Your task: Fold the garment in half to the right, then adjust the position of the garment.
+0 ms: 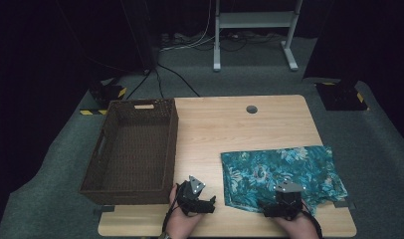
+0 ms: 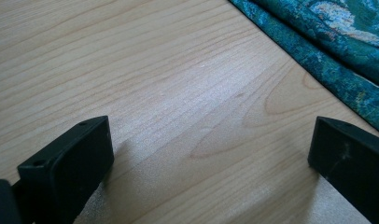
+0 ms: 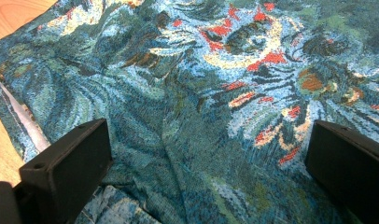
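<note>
Your right gripper (image 1: 284, 205) hovers over the near edge of the teal floral cloth (image 1: 282, 172), fingers (image 3: 66, 163) spread wide with fabric beneath them and nothing pinched. Your left gripper (image 1: 202, 201) rests at about 9 o'clock from the cloth, over bare counter (image 2: 169, 84), fingers (image 2: 68, 163) likewise spread; the cloth's hem (image 2: 318, 56) lies at its 1 o'clock. The cloth lies flat, loosely creased, on the counter's right half. The wicker basket (image 1: 98, 172), at 10 o'clock from your hands, stands empty. By this reading the work has barely begun: no grasp is made, and folding or moving the cloth remains.
</note>
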